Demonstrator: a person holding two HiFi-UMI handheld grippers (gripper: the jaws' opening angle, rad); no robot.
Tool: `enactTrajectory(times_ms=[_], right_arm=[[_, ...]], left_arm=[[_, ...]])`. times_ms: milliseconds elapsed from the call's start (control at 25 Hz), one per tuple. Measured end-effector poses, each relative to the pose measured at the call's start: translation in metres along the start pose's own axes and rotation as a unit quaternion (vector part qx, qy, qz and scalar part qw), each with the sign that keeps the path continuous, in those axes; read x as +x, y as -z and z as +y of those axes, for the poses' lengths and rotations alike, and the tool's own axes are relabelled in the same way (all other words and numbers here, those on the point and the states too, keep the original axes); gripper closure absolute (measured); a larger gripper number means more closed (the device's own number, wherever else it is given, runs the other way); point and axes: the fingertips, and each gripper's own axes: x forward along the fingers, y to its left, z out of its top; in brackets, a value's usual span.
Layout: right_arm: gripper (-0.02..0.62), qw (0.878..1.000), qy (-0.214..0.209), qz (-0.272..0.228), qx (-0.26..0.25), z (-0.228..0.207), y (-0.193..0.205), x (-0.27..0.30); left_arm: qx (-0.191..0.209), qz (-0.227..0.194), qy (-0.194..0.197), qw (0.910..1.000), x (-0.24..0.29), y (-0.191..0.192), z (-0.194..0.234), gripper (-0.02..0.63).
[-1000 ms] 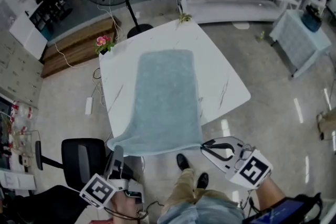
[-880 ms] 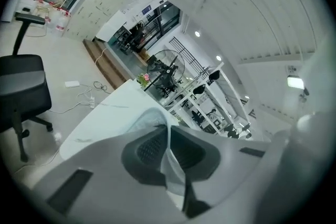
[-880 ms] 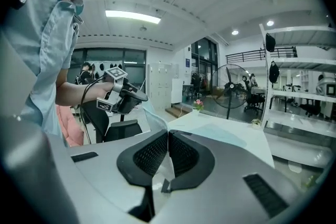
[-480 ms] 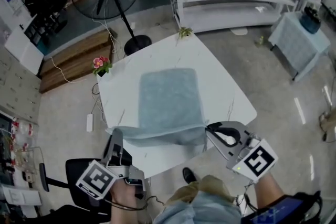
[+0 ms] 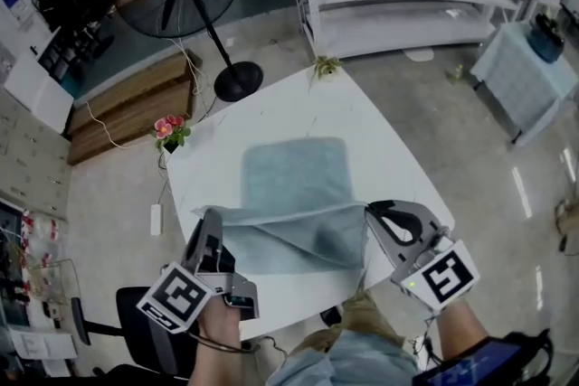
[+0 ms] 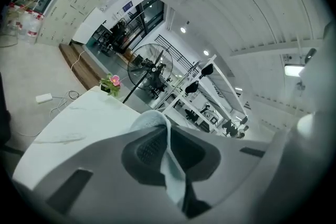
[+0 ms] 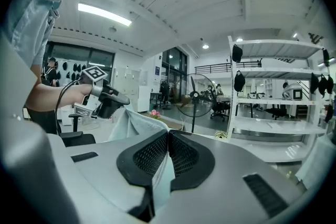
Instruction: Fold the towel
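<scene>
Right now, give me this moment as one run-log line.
left tool: shut on towel corner | right tool: shut on towel corner | near edge: lifted above table

The towel (image 5: 294, 185) is pale grey-blue. The table (image 5: 271, 113) is white with thin grey veins. The left gripper (image 5: 210, 218) and the right gripper (image 5: 372, 211) are light grey with black-and-white square markers. At middle left, the flowers (image 5: 169, 127) are pink.

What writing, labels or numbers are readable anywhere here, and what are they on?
No legible text anywhere in these views.
Blue wall sign: too small to read.
The left gripper and right gripper carry black-and-white square patterns, not words or numbers.
</scene>
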Motion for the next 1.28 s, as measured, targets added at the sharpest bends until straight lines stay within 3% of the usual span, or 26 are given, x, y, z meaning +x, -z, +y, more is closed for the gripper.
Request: enactTrajectory(times_ms=[600,1000,1280], right_arm=[[0.574,0.997,0.011,0.069,0.03,-0.106,0.062,0.108],[0.574,0.99,-0.003,0.127,0.064,-0.141,0.124,0.171],[0.574,0.983,-0.007,0.153,0.098,-0.154,0.159,0.2]], left_arm=[[-0.004,0.055,-0.069,0.9961,0.156,0.02,0.044,0.581],[-0.025,0.107,-0.122,0.9865,0.237,0.053,0.106,0.58],[-0.035,0.143,-0.12,0.9818,0.274,0.076,0.131,0.573]])
